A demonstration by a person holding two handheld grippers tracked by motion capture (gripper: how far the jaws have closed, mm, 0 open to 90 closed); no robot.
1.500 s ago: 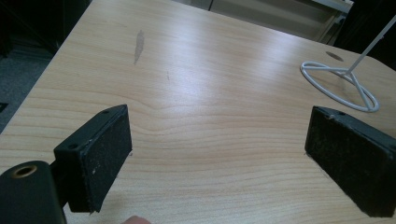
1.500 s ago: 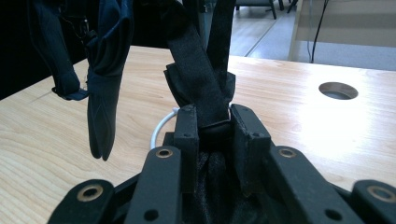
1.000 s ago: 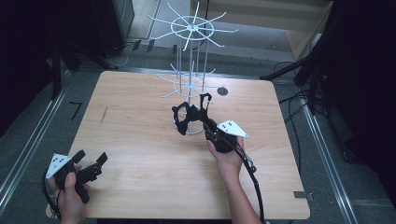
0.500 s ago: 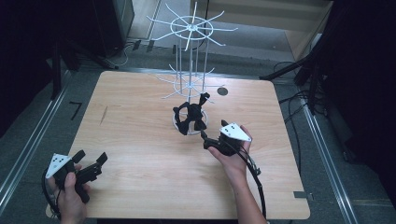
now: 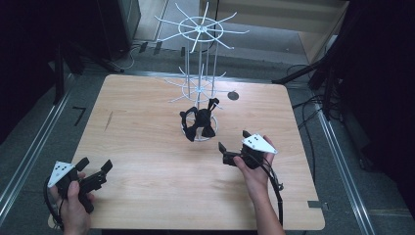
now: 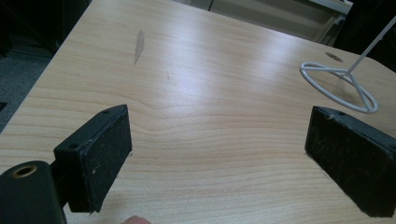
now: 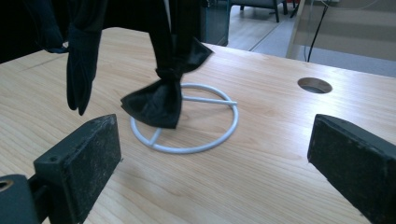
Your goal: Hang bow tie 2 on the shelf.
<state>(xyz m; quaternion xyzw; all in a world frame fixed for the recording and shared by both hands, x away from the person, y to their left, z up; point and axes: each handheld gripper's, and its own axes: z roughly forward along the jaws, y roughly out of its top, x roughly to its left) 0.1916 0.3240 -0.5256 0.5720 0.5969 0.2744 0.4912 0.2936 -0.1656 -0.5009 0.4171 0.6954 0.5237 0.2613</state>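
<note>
black bow tie (image 7: 156,105) top cut off.

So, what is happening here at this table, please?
A person works with two handheld grippers at a wooden table. A black bow tie hangs on the white wire rack. The right gripper, jaws just opened and empty, sits a little away from the bow tie. The left gripper waits open near the table's front left corner.

A black bow-tie headband (image 5: 198,122) hangs from the white wire rack (image 5: 200,58), its bow just above the base ring
</note>
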